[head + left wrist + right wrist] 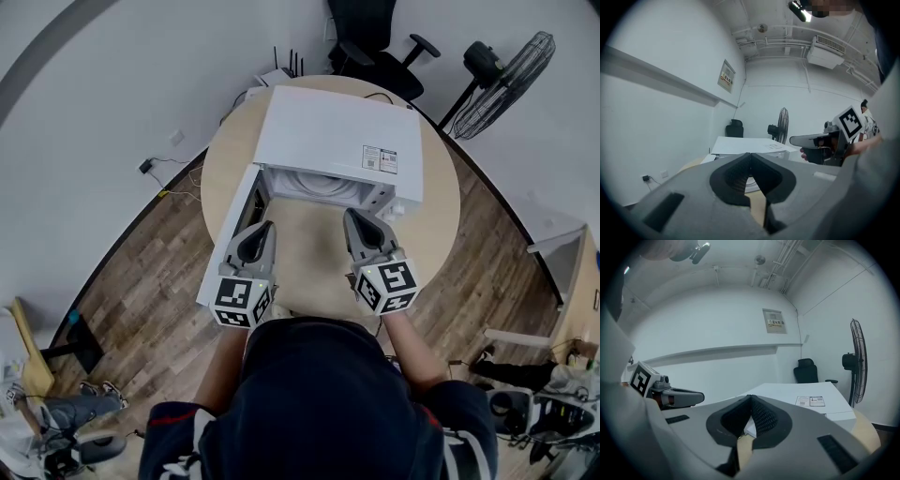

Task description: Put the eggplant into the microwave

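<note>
Head view: white box-shaped microwave [337,141] sits on the round light-wood table [441,217], its door [232,214] swung open to the left. Left gripper [266,226] and right gripper [354,217] hover just before the open cavity, both pinched fully together, nothing held. Eggplant: can't be made out anywhere.

The head view looks steeply down from above the person onto the round table [436,225]. It takes in the whole microwave [337,141], the left gripper [263,231] and the right gripper [357,221]. Each gripper view sits low over the table, close behind its own jaws, facing forward and tilted up toward wall and ceiling. Both gripper views share the microwave's top, the fan [783,124] and the office chair [735,127], and each catches the other gripper at its inner side.
</note>
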Tool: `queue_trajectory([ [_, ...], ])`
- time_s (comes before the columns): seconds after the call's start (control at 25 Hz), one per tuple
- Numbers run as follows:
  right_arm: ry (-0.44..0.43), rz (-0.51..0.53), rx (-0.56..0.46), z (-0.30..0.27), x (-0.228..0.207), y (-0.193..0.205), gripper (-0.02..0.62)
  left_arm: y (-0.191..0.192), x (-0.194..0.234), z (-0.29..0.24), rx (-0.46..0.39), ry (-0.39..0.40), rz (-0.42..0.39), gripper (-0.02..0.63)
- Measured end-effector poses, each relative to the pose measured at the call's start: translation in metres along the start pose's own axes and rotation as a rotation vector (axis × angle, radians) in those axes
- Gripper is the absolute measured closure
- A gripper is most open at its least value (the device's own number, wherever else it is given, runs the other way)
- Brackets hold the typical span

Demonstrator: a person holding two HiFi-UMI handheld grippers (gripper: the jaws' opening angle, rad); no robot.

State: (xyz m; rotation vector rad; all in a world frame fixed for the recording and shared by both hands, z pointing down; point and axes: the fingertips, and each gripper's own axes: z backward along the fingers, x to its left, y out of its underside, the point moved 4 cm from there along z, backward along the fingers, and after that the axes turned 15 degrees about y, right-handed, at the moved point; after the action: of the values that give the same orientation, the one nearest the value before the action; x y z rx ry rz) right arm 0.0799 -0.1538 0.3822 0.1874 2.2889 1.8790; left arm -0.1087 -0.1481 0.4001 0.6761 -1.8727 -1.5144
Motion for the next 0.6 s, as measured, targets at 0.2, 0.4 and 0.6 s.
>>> queue_trajectory([
  [0.2,-0.002,-0.005,0.003,0.0002,0.0028,0.0019,0.583,-0.0001,0.0012,0.0027,-0.005,-0.004,0.002,0.589],
  [0.4,-0.003,-0.002,0.008,-0.0042,0.0043,0.0034,0.583,0.0003,0.0060,0.0024,-0.007,-0.007,0.004,0.589],
  [0.6,0.001,-0.009,0.016,-0.0054,0.0053,0.0049,0.583,-0.0009,0.0077,0.0044,-0.013,-0.003,0.004,0.589],
])
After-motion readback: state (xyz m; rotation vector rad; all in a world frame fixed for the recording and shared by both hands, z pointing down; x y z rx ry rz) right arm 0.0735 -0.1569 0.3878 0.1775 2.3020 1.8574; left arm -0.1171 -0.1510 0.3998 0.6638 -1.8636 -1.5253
